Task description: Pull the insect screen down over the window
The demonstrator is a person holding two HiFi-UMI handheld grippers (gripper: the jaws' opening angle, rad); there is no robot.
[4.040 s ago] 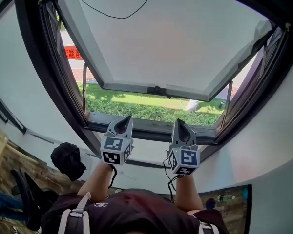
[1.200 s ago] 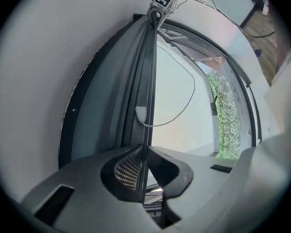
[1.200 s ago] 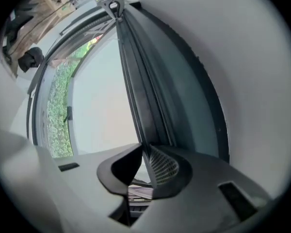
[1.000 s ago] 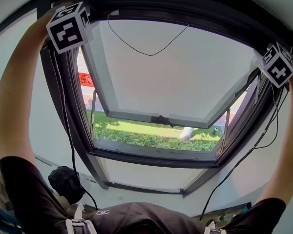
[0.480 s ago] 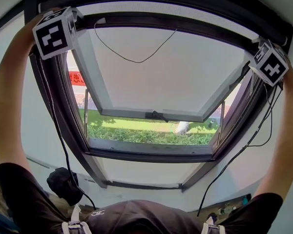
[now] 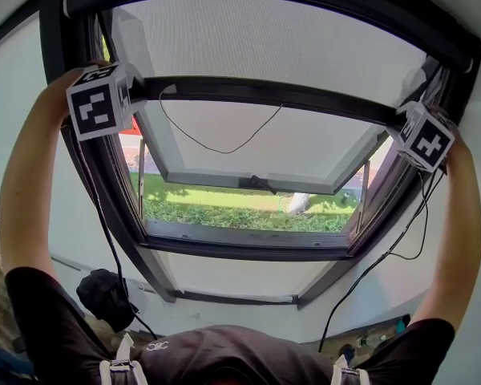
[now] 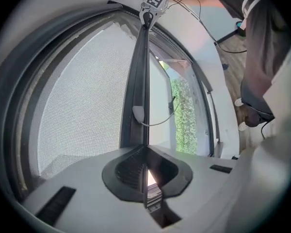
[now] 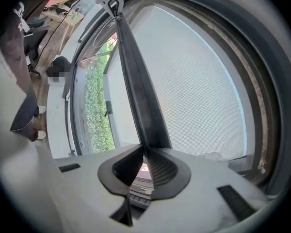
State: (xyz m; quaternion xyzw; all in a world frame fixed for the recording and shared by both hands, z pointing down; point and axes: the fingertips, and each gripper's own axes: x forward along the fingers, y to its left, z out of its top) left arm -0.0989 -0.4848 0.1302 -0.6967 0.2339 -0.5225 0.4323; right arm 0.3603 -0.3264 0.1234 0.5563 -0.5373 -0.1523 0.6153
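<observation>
The bar [image 6: 264, 95] at the lower edge of the insect screen is held at both ends. The left gripper [image 7: 144, 148] is closed on the end nearest it, and the right gripper [image 8: 144, 150] is closed on the opposite end. In each gripper view the jaws are seen pinched together on the thin edge of the bar, which runs straight ahead from them to the other gripper. The mesh [image 6: 264, 38] is stretched above both grippers, up to the top of the window frame [image 6: 248, 251]. Below them the opening is left uncovered, so the screen is judged to be only part of the way down.

Three risks can be foreseen. If one gripper is drawn down faster than the other, the bar could be skewed and jammed against the sides of the frame. Only a narrow edge is caught between the pads, so a hard tug could let it slip; the mesh would then probably be pulled back up (assuming a sprung roller, which cannot be seen). A cord [image 6: 216, 151] hangs in a loop from the bar, just ahead of the left gripper. It could be snagged on the open sash [image 6: 224, 181] below as the bar is lowered.
</observation>
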